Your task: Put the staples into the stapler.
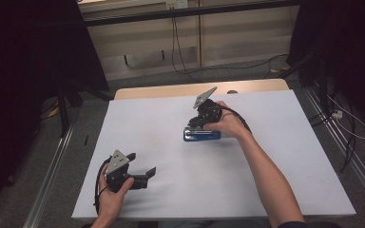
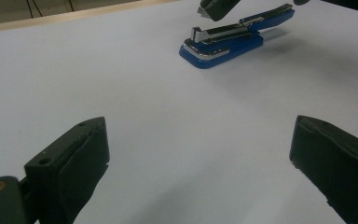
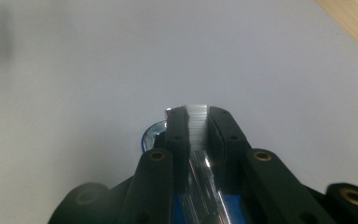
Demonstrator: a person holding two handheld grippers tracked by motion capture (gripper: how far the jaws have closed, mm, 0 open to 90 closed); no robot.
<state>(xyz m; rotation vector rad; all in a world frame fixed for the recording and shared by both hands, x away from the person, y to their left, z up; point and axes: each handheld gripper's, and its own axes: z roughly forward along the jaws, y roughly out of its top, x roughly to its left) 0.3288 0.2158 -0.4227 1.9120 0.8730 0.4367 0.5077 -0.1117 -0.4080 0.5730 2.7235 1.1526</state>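
Stapler (image 1: 202, 135), blue body with a metal top arm: lies flat on the white table sheet (image 1: 180, 199), right of centre, long axis across the table. In the left gripper view it sits far ahead (image 2: 228, 42), its metal arm raised a little off the base. Strip of staples (image 3: 198, 125): pinched between the right gripper's pads directly above the stapler's channel. Right gripper (image 1: 197, 124): pointed down at the stapler, jaws nearly together, clamped on the strip. Left gripper (image 1: 141, 167): near the front left of the sheet, well apart from the stapler, jaws spread wide with bare sheet between them.
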